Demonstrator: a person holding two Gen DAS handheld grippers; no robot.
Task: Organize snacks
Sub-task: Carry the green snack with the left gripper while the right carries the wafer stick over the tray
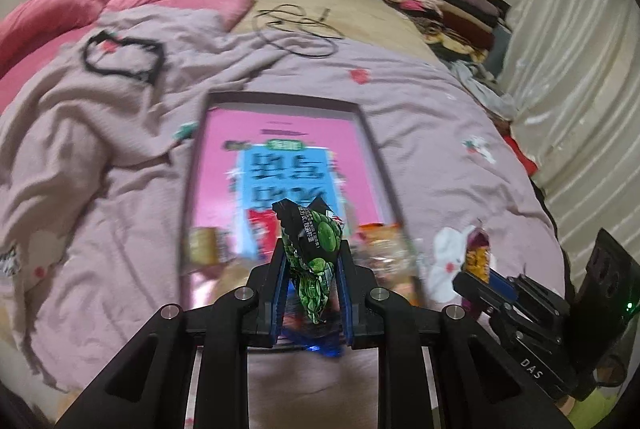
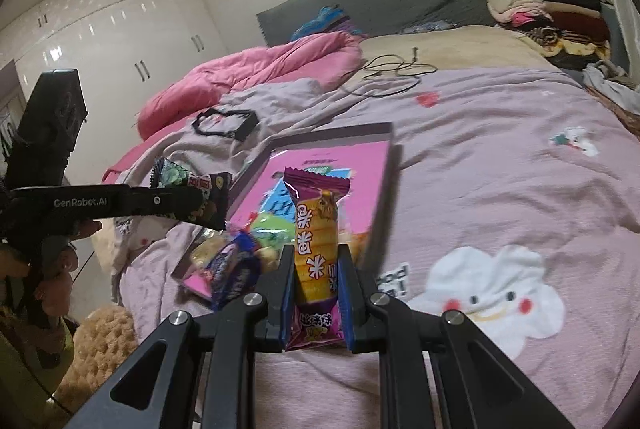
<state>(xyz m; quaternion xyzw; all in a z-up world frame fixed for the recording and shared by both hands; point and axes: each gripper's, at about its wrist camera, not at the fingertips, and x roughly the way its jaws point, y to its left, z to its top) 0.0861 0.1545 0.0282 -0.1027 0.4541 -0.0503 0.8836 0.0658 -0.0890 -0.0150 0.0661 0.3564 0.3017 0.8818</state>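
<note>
- My left gripper (image 1: 312, 265) is clamped narrow on a green-and-black snack packet (image 1: 314, 249); the packet stands up between the jaws, its long axis running away from me along the fingers, the crimped top end tilting toward the tray.
- Seen from my right wrist, that left gripper (image 2: 200, 203) hangs off the tray's left edge, just beside it and above the quilt.
- The shallow tray (image 1: 196, 165) with the pink printed sheet in it lies straight ahead of the left gripper on the lilac quilt (image 1: 100, 189), its long side running away from me; a few loose snacks (image 2: 236, 269) are heaped at its near end, too blurred to name. The far end looks bare.
- My right gripper (image 2: 316, 269) is pinched on a purple-and-orange rice cracker pack (image 2: 316, 229), also upright, long axis along the fingers. The tray (image 2: 384, 189) lies ahead and slightly left of it, its right rim nearest.
- In the left-wrist view the right gripper (image 1: 480, 275) sits just outside the tray's near right corner.
- My judgement: both packets sit beside the tray rather than over it, one on each side, so each must come inward; neither hand looks clearly nearer.
</note>
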